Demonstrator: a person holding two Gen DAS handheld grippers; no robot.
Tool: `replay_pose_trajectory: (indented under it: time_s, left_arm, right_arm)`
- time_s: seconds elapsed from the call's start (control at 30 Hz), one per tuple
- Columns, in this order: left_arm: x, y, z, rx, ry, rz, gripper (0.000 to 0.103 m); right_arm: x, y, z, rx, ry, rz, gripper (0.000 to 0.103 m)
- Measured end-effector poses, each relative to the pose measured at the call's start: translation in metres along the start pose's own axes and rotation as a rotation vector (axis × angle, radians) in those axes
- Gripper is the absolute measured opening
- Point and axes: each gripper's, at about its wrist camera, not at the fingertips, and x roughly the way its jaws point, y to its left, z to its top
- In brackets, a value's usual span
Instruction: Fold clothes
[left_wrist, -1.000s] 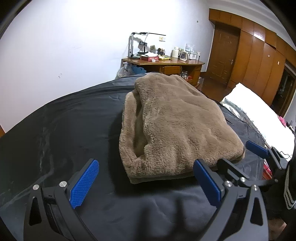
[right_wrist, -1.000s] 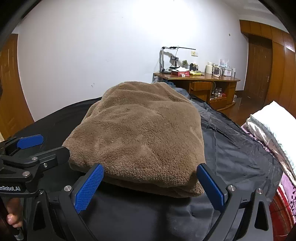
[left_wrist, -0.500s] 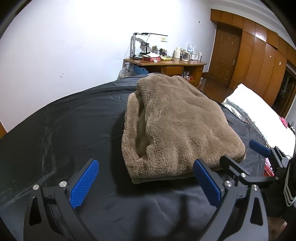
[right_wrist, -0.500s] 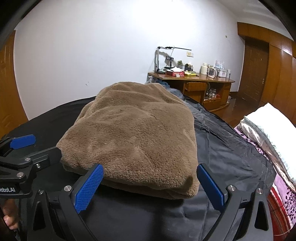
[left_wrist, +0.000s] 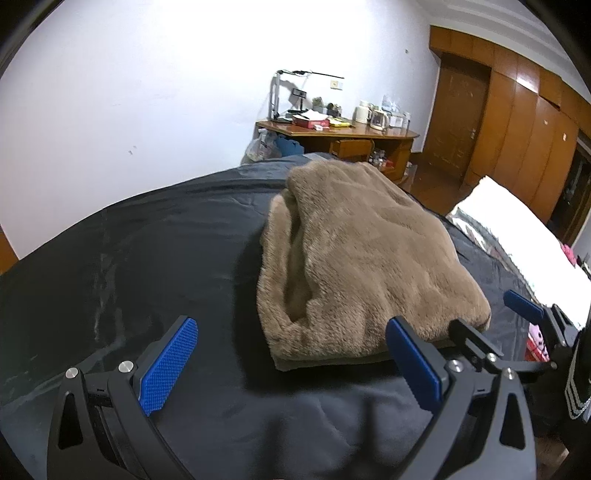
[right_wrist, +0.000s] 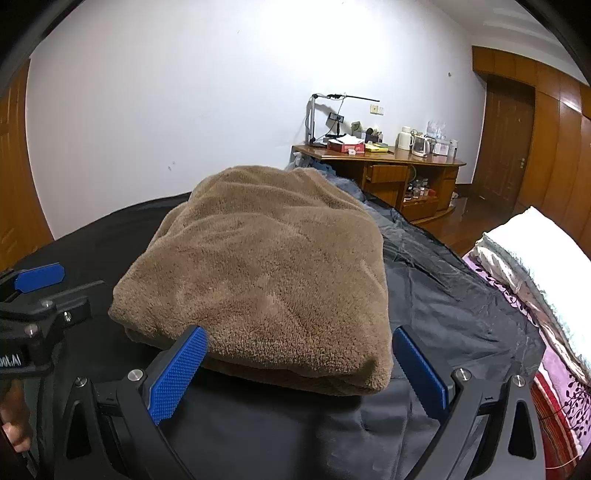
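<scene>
Fleece (left_wrist: 369, 258) is lying folded on the bed (left_wrist: 147, 258), toward its near right edge. We are backing both grippers, left (left_wrist: 295, 365) and right (right_wrist: 299, 373), away, jaws apart and empty; folding looks complete.

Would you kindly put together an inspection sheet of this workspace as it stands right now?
Surface: black sheet-covered bed, lightly creased.
Job's things: brown fluffy fleece garment, folded into a thick rectangular bundle, lying flat on the bed; layered open edges face the left wrist view.
Clutter: nothing seen on the bed apart from the garment.
Grippers: left hand-held gripper open, empty, just short of the garment's near edge; right hand-held gripper open, empty, blue pads either side of the garment's near corner, contact unclear.
Cables: nothing seen on the bed.
Surroundings: white wall; wooden desk with a kettle, boxes and a lamp arm; wooden wardrobe doors; white bedding at right.
</scene>
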Motion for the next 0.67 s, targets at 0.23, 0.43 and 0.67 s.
replay_pose_trajectory:
  time_s: [0.23, 0.43, 0.67]
  left_arm:
    - [-0.024, 0.002, 0.006, -0.007, -0.045, 0.009, 0.102]
    - [-0.028, -0.009, 0.005, 0.024, -0.057, -0.017, 0.102]
    - [-0.021, -0.016, -0.001, 0.033, -0.063, -0.028, 0.102]
  right_arm:
    - [-0.015, -0.002, 0.01, 0.002, -0.033, -0.003, 0.102]
    - [-0.015, 0.005, 0.006, -0.014, -0.03, 0.004, 0.102]
    - [-0.007, 0.004, -0.001, -0.01, -0.004, 0.004, 0.102]
